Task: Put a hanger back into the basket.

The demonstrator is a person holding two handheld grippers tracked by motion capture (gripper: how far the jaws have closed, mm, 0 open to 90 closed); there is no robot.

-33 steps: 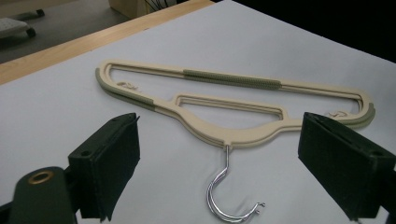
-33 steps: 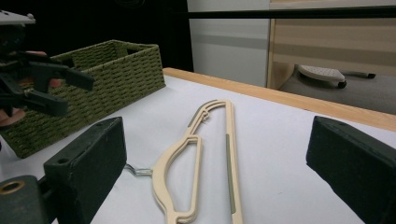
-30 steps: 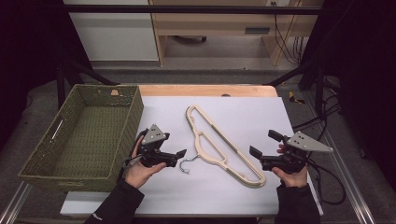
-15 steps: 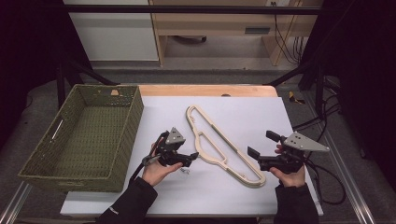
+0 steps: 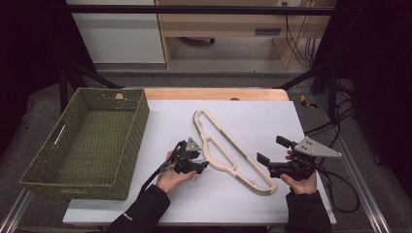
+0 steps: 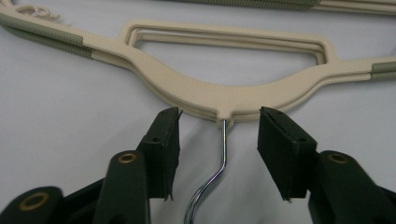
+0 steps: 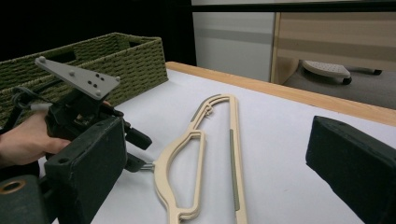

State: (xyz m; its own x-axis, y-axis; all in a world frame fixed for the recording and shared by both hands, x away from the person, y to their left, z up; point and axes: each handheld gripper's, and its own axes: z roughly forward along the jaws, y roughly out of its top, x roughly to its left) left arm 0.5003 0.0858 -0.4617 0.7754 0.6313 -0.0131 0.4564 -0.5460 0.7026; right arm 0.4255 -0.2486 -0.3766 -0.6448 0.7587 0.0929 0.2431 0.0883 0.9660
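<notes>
Closing on hanger hook [image 6: 219, 161]: left gripper [image 6: 219, 140], nearer.

Cream-beige hanger [image 5: 228, 148], grey-green ribbed strips along arms; chrome silver hook [image 6: 212, 177]. Olive-green woven basket [image 5: 85, 141]. White table cover [image 5: 252, 114], light wood edge behind. Black left gripper [image 6: 219, 128]; black right gripper [image 5: 265, 162] with grey plate. Dark sleeves.

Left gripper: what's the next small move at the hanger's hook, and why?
Probably keep closing. The left gripper has just been closing, and its jaws straddle the metal hook below the hanger neck, pads still apart from it. Shutting would grip the hook for lifting.
</notes>
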